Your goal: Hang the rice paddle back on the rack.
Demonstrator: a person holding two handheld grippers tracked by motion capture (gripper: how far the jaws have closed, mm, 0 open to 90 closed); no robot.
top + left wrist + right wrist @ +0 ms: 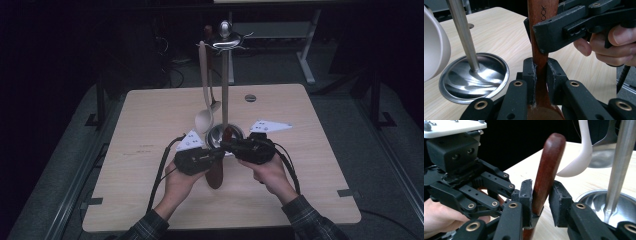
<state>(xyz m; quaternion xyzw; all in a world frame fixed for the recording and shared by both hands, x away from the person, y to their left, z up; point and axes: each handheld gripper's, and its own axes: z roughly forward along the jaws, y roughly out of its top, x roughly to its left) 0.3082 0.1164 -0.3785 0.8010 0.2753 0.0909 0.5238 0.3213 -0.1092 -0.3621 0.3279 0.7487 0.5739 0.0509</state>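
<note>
Holding the brown wooden spoon [216, 172] with both tongs at once, low over the table [150, 125], just in front of the shiny round foot [216, 134] of the stand [225, 85]. Squeezing the thin neck of the spoon, right above its bowl, with the left tongs [540, 75], pads pressed on both sides. Pinching the handle higher up with the right tongs [541, 197], closed on the wood near its round end. Keeping the spoon almost upright, handle end up and bowl down, tipped a little.

Looks like the handing-over step: getting a good grip up high so that the spoon can go on the stand beside the white spoon [204, 90] that hangs there. Not hung yet.

Next, probably: let go with the left tongs, but only once the right grip feels firm, or else the spoon may drop. Then lift with the right tongs, up past the pole, to a free hook [239, 36] at the top. Mind the white spoon on the way, since it hangs close. Cannot tell from here if the handle end has a hole or loop for the hook.
</note>
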